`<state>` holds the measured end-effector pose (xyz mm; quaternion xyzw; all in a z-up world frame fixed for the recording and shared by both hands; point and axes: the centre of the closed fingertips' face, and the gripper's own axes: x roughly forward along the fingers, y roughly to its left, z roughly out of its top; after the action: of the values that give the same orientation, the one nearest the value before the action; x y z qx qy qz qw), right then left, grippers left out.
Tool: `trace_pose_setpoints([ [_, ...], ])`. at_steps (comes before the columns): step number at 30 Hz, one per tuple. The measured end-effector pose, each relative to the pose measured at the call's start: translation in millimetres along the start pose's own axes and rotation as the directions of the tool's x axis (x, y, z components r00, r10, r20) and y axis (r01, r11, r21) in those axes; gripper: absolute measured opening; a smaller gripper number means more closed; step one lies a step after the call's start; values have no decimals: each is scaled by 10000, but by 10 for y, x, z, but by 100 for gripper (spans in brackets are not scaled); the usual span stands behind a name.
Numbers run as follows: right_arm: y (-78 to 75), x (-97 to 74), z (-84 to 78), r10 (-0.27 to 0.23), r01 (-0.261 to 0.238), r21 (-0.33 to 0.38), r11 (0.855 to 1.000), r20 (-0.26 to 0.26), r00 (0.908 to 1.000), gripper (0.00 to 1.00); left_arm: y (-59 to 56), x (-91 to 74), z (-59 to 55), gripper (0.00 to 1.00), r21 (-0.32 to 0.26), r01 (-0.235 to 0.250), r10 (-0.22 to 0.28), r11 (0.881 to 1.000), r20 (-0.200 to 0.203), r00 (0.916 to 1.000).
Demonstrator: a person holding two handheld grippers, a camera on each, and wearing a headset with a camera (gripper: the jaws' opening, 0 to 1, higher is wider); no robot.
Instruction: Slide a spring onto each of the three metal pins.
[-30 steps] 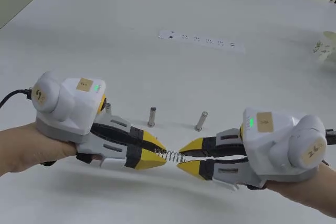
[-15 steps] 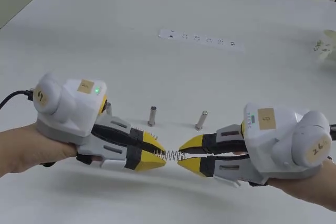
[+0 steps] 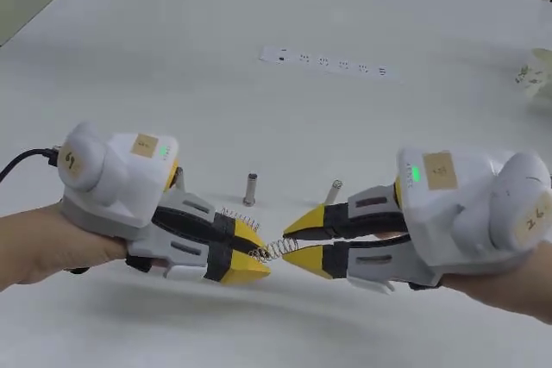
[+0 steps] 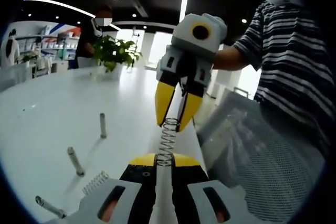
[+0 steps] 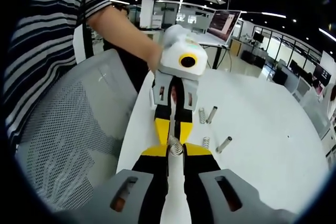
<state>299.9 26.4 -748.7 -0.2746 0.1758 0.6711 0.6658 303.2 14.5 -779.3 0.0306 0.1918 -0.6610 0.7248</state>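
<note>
left gripper: fingers closed on one end of the spring | right gripper: fingers narrow, pinching its other end | spring: slightly bowed, held above the white tabletop between both tips | metal pins: standing just beyond the grippers, apart from the spring

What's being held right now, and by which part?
One spring, bridging both grippers: left gripper pinches one end, right gripper the other end.

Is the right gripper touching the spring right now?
Touching. In the left gripper view the far end of the spring sits pinched between the jaws of the right gripper.
</note>
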Motion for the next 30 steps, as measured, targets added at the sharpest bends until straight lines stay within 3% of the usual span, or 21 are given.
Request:
trace_pose_setpoints([
  [12,7,96,226,168,-156,-271,9995,456,9988,7,-45,63,13,2,373,98,-88,9993,-279,9996],
  [30,35,124,236,100,-71,-1135,9935,251,9996,7,-46,46,-2,2,500,12,10,9988,-448,9990],
])
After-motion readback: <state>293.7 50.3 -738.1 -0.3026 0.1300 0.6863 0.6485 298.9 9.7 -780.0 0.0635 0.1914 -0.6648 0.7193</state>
